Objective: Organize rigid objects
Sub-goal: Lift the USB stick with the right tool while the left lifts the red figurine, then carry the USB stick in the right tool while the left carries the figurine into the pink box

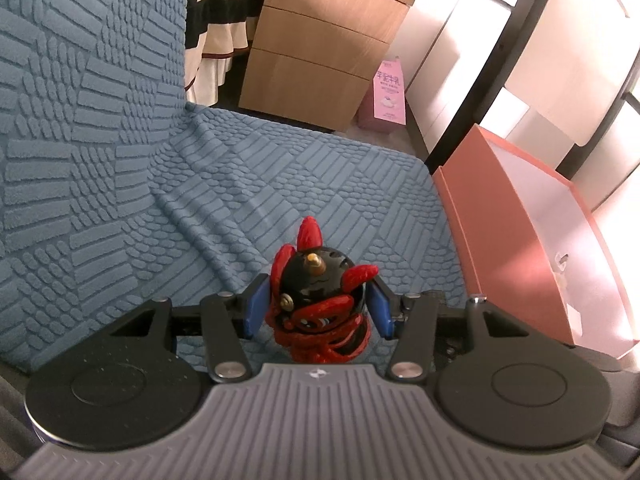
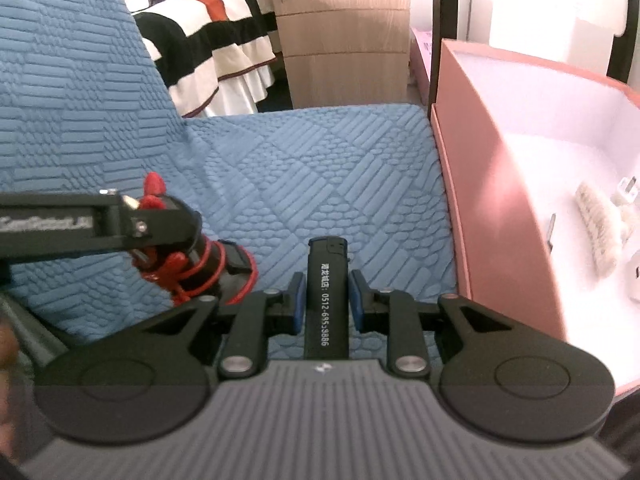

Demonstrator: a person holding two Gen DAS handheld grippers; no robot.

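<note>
Fingers on my left gripper (image 1: 318, 306) stand either side of a glossy red-and-black figurine (image 1: 318, 300), blue pads against its round head; I read them as clamped on it. It is a hard, painted toy with red horn-like points, a small brass stud on top and red cord wound round its base, held just above the blue sofa cover (image 1: 248, 184), a soft fabric embossed with brick and pebble patterns.

On my right gripper (image 2: 325, 298) the fingers sit close beside a slim black lighter (image 2: 326, 292) with white printed digits along its smooth body. It lies lengthwise between the pads, and whether they press it I cannot tell.

Further right stands a pink cardboard box (image 2: 480, 184) with a white inside, holding a bristly white brush (image 2: 598, 226).
</note>
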